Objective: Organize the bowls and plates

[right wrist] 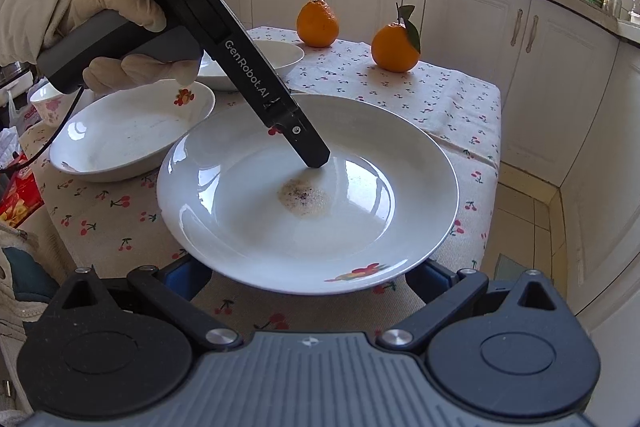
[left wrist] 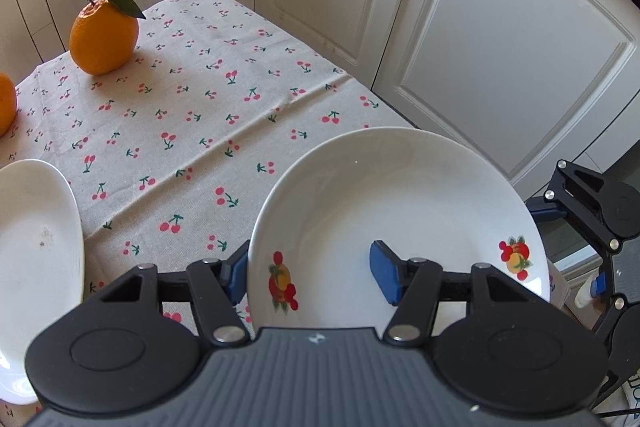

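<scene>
My worry starts at the left: the white shallow dish with a fruit decal sits just beside the large white ceramic plate with fruit decals, so a careless swing could knock the two rims together. The plate itself is glazed and slick, with a brownish residue patch at its centre. If I close on a thin bite of rim, I judge it could tip or slide out. It lies at the near right of the cherry-print tablecloth, close to the edge, so a slip could send it to the floor. I cannot tell whether it sits flat.

The left gripper, in my gloved hand, is spread wide and straddles the plate's rim. One blue pad is outside it and the other is over the inner face, pinching nothing. The right gripper is also spread wide and empty. Its pads are tucked under the near rim, and I cannot tell whether they touch it.
</scene>
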